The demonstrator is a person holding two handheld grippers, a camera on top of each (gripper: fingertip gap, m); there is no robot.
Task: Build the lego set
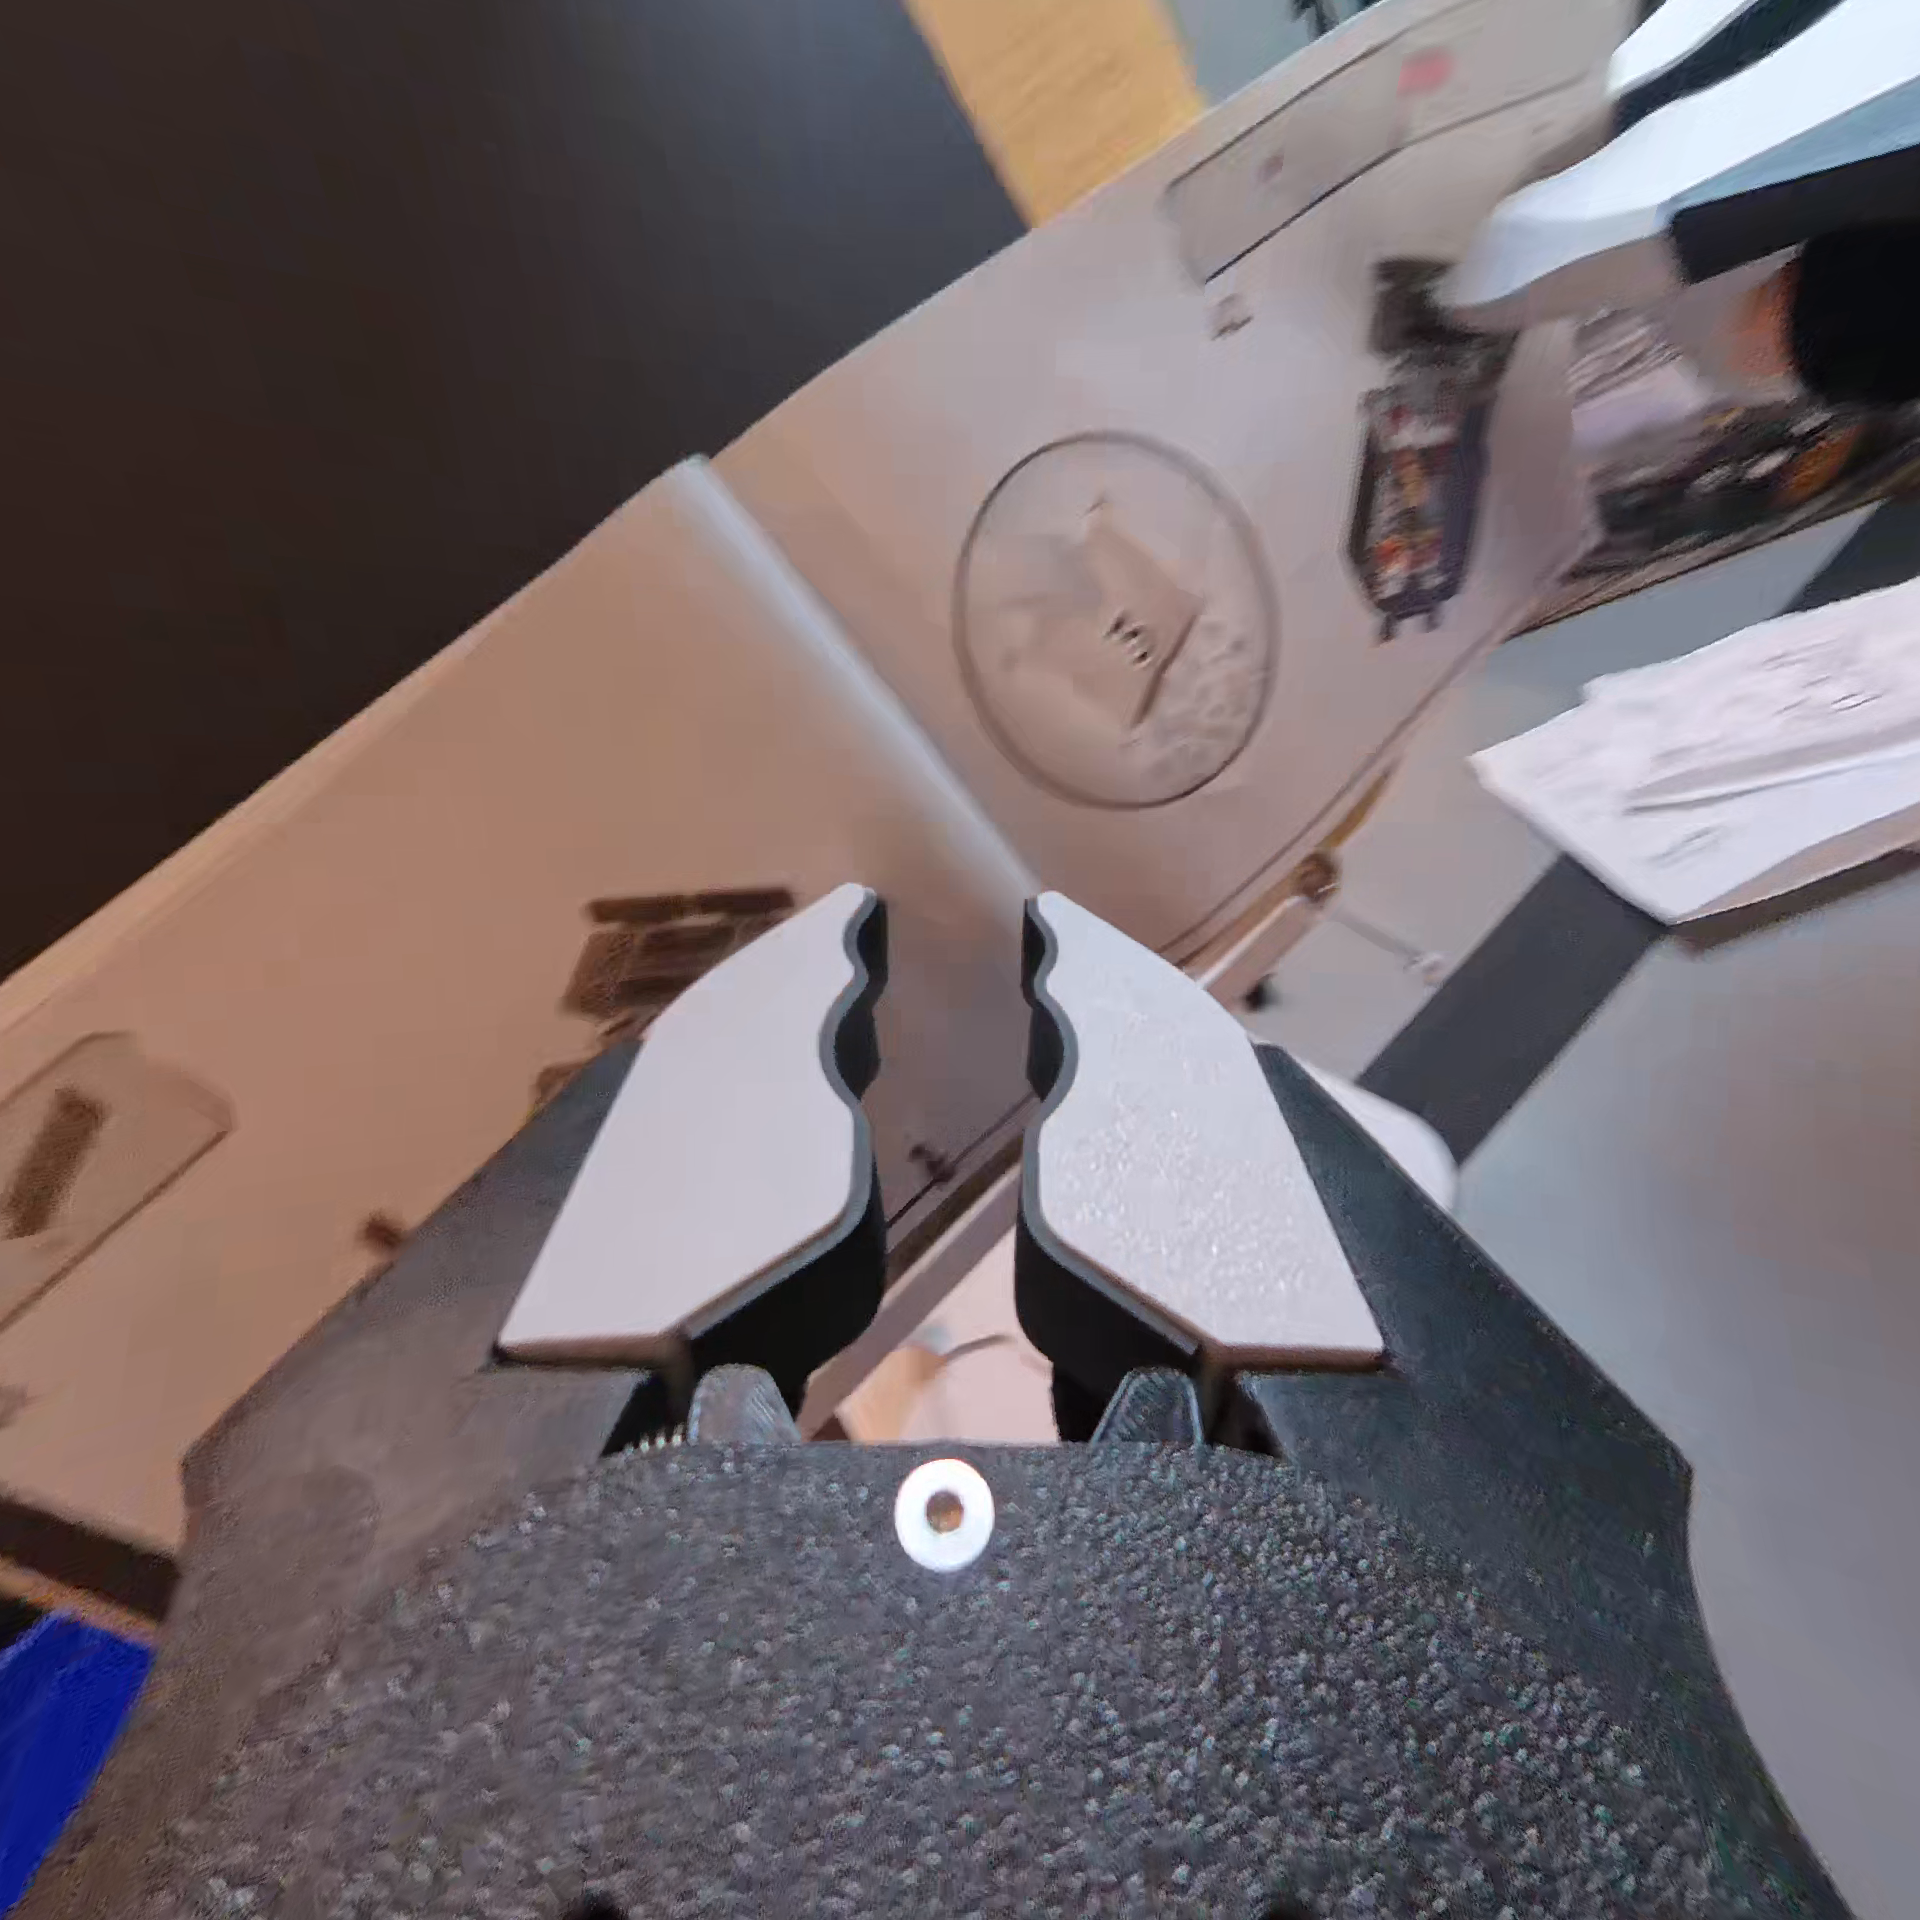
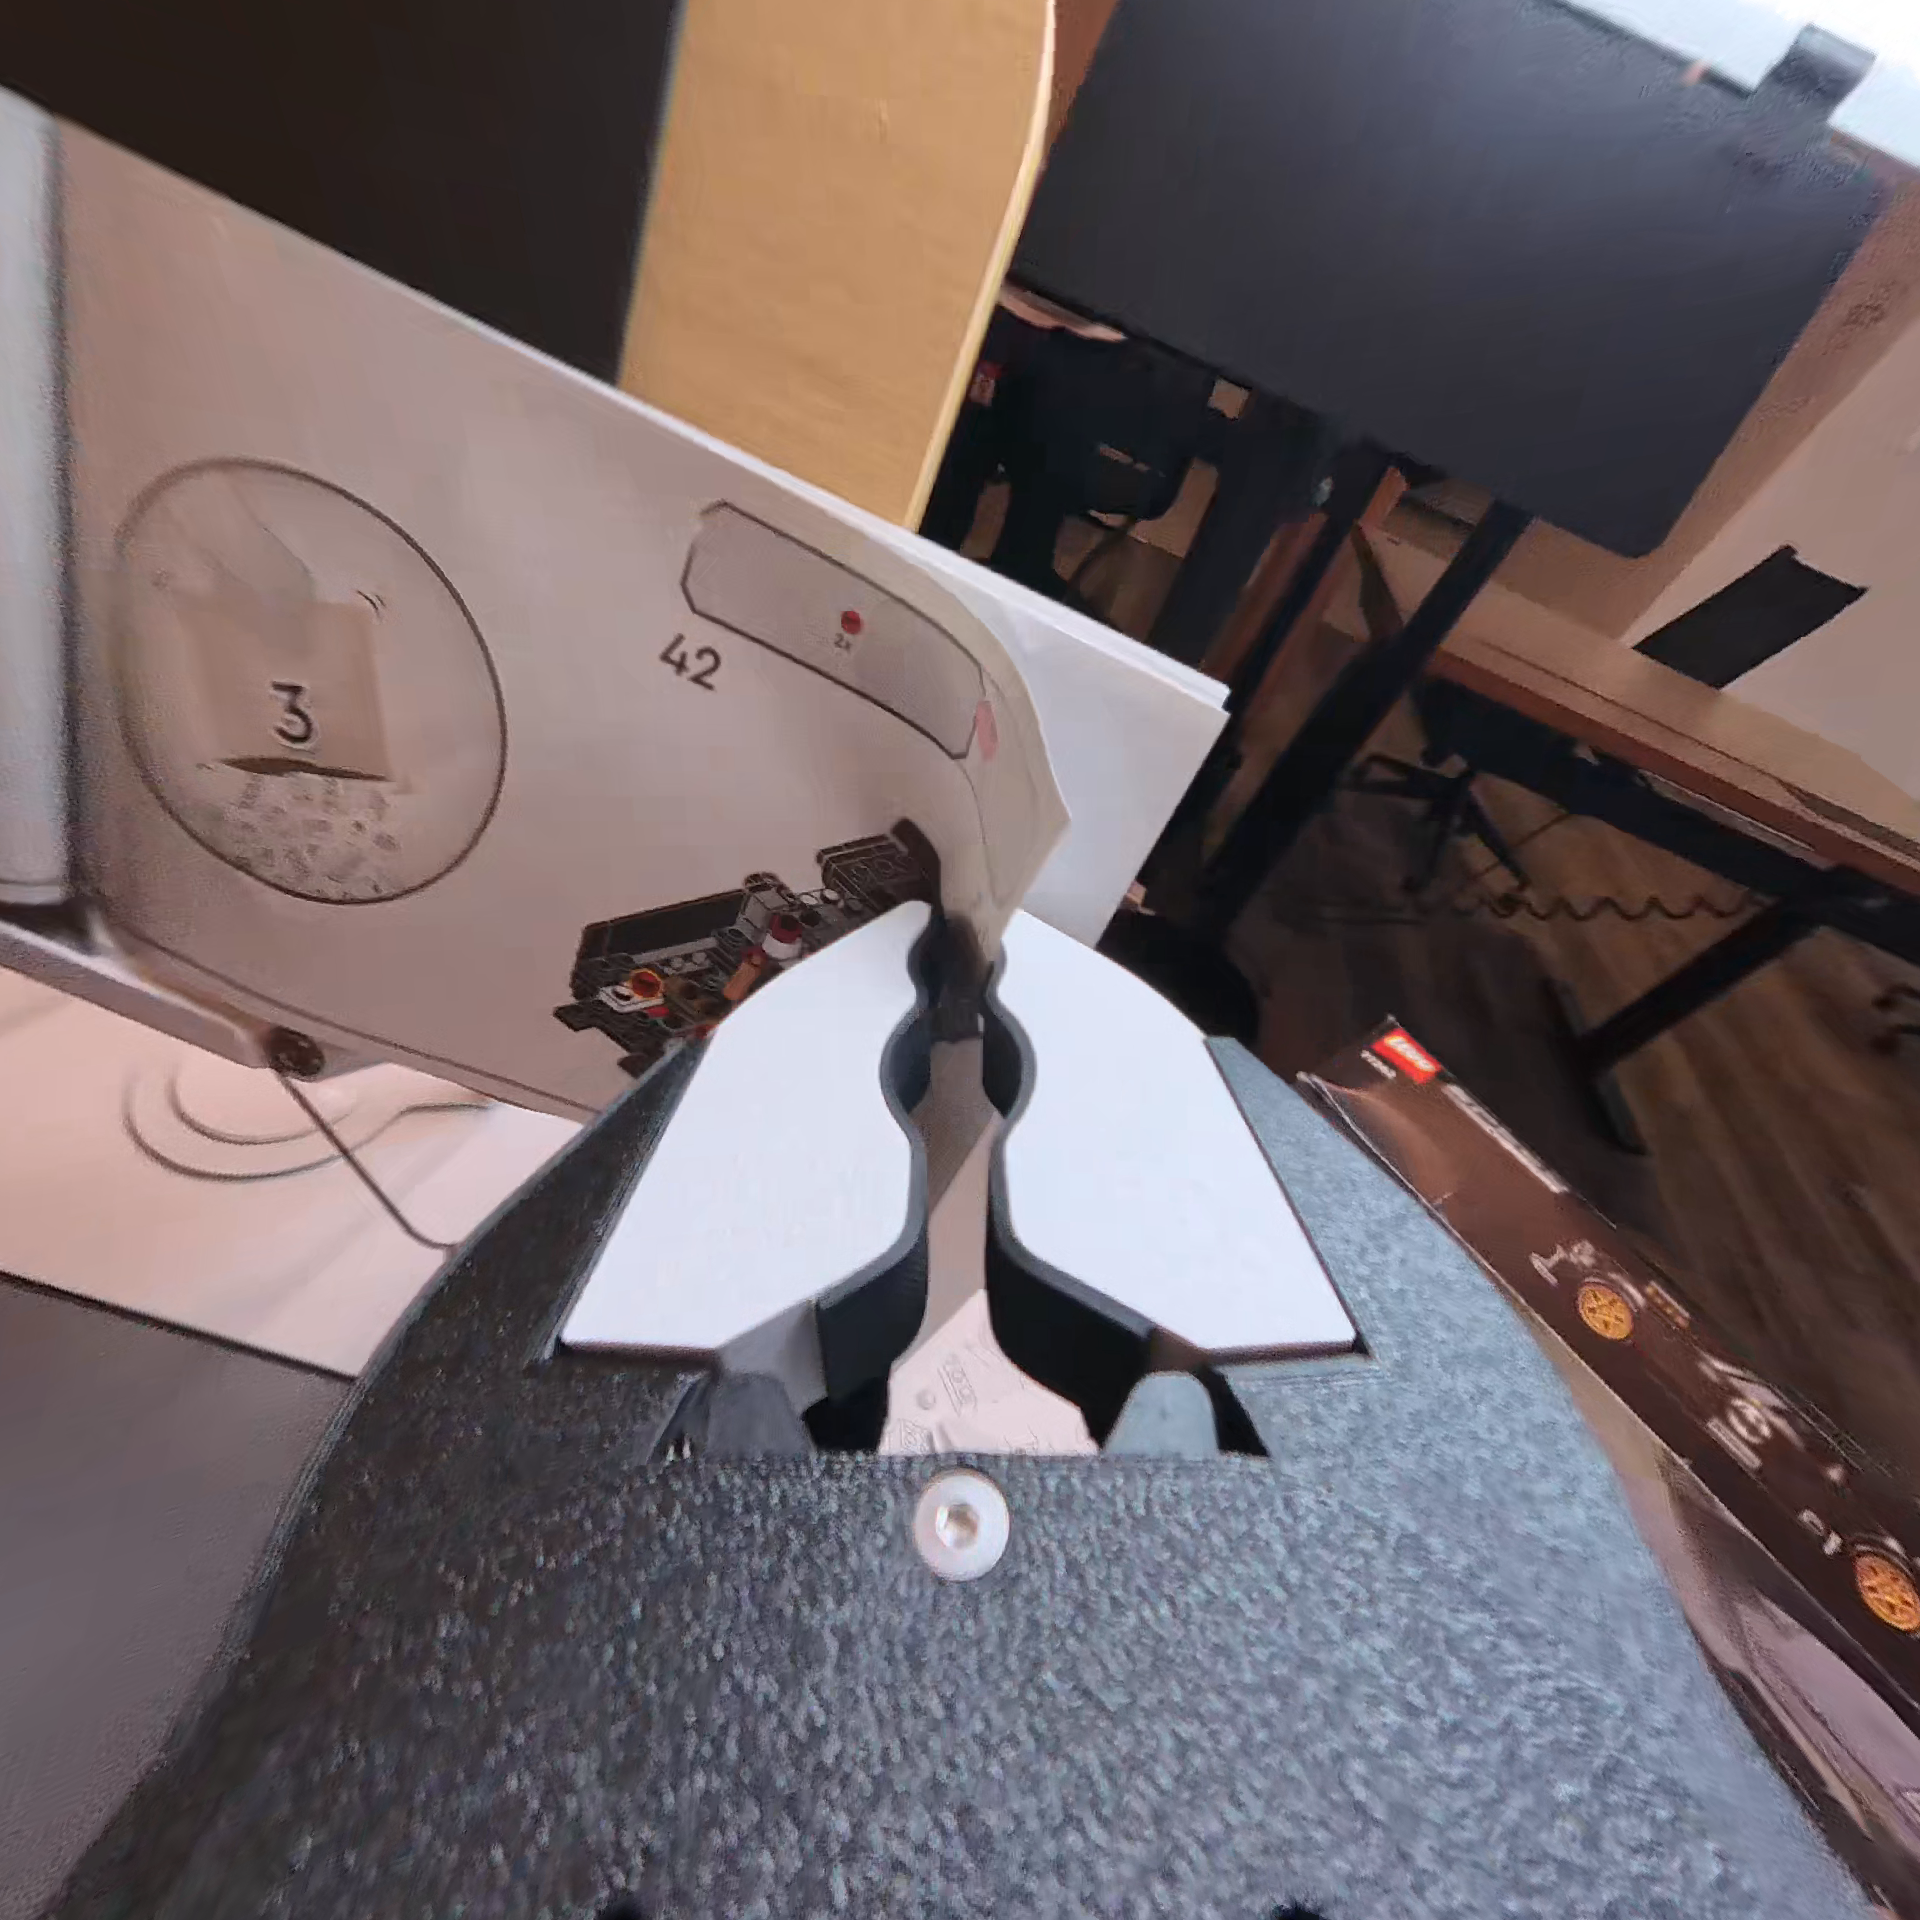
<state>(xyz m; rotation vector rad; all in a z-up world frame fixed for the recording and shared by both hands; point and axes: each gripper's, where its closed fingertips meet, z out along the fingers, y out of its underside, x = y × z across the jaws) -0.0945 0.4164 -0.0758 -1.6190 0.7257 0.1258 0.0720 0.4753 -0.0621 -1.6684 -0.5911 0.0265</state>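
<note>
Between the right gripper's [image 2: 961,961] two fingers, one page [image 2: 1023,790] of the single open instruction booklet [image 2: 582,582] is pinched. One set box [image 2: 1662,1340] lies right. Left gripper [image 1: 954,940] gapes, empty, facing the booklet.

Both wrist views close, tilted, facing shared open instruction booklet [image 1: 935,540]

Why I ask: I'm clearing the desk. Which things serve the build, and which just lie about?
For the build:
booklet, page pinched by right gripper
left gripper, open
Lego box

Lying about:
loose sheets
cable
far table
</note>
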